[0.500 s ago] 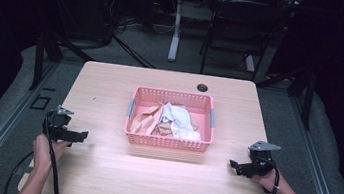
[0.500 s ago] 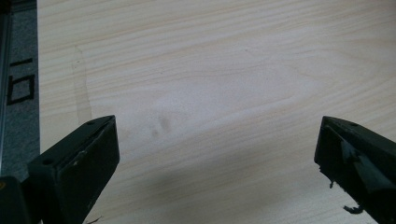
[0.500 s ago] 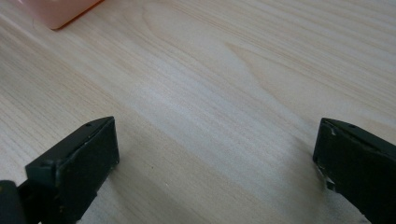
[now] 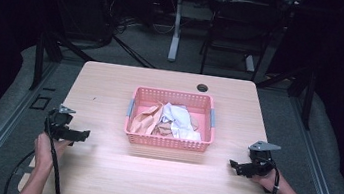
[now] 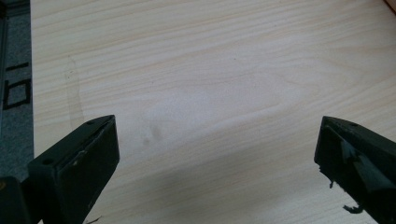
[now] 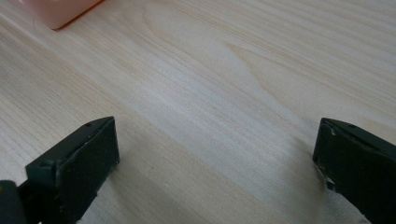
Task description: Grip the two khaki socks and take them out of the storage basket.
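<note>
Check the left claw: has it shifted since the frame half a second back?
No. In the high view the left claw sits at the same spot beside the table's left edge, level with the pink basket's near wall, jaws wide open.

light: table brightly lit from above, room around it dark | shadows: soft, beside the basket | focus: high view slightly soft; jaw edges blurred up close
</note>
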Available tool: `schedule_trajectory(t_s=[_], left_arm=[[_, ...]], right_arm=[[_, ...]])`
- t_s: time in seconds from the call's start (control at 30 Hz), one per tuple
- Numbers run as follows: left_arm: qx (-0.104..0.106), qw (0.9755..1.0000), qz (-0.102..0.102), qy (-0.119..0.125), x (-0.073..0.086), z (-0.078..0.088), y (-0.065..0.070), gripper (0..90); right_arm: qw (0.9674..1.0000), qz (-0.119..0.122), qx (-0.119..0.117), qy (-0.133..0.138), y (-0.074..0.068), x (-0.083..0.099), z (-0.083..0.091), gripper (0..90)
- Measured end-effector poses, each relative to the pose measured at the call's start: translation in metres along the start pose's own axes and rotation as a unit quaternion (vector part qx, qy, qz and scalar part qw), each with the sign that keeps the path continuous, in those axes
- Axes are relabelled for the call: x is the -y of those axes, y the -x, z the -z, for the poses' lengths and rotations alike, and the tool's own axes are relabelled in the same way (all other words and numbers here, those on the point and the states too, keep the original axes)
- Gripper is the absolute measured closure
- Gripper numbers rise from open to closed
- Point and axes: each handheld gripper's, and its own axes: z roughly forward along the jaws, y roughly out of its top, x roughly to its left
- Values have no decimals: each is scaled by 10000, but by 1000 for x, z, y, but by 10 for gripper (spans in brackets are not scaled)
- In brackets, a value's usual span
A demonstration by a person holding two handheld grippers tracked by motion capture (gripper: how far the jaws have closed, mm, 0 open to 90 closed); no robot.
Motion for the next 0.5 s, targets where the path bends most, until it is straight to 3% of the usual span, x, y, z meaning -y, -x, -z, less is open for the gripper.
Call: schedule_trajectory(t_s=[0.5], left_arm=[[141,9998,-18,127,-14,13,4,1]], right_arm=[[10000,3,-1,-1,0,0,0,0]])
